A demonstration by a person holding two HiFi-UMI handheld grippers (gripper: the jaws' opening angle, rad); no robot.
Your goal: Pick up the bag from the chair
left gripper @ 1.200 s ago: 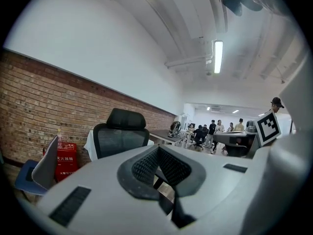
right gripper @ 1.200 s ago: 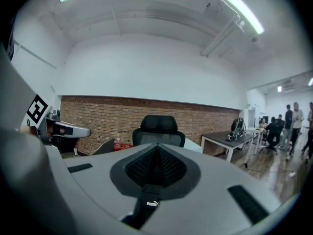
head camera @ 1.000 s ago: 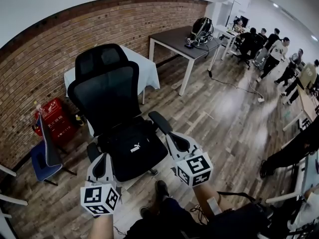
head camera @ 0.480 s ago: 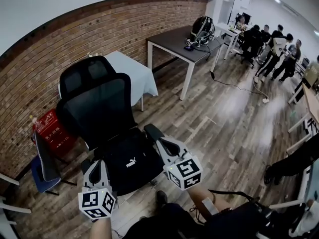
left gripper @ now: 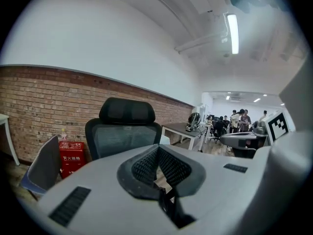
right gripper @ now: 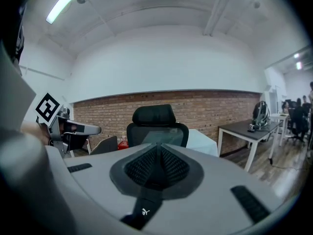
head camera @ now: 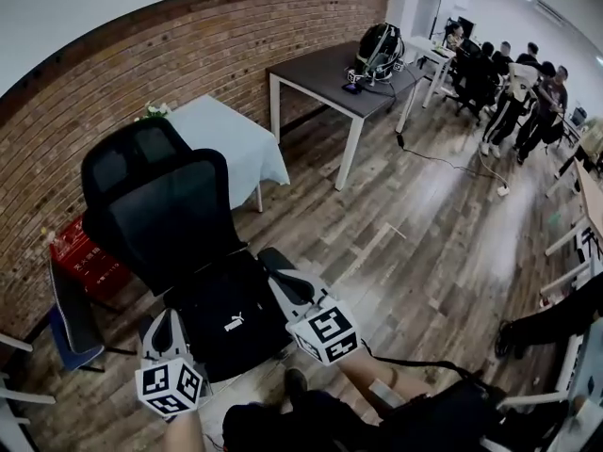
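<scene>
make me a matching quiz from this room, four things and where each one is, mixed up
Things:
1 bag
2 backpack
3 red box
4 white cloth

Places:
a on the dark table
b on the office chair seat
c on the floor against the brick wall
d draped just right of the chair's headrest

Pairs: 1-b, 2-a, 3-c, 4-d

A black bag (head camera: 226, 314) with a small white logo lies flat on the seat of the black mesh chair (head camera: 165, 215).
</scene>
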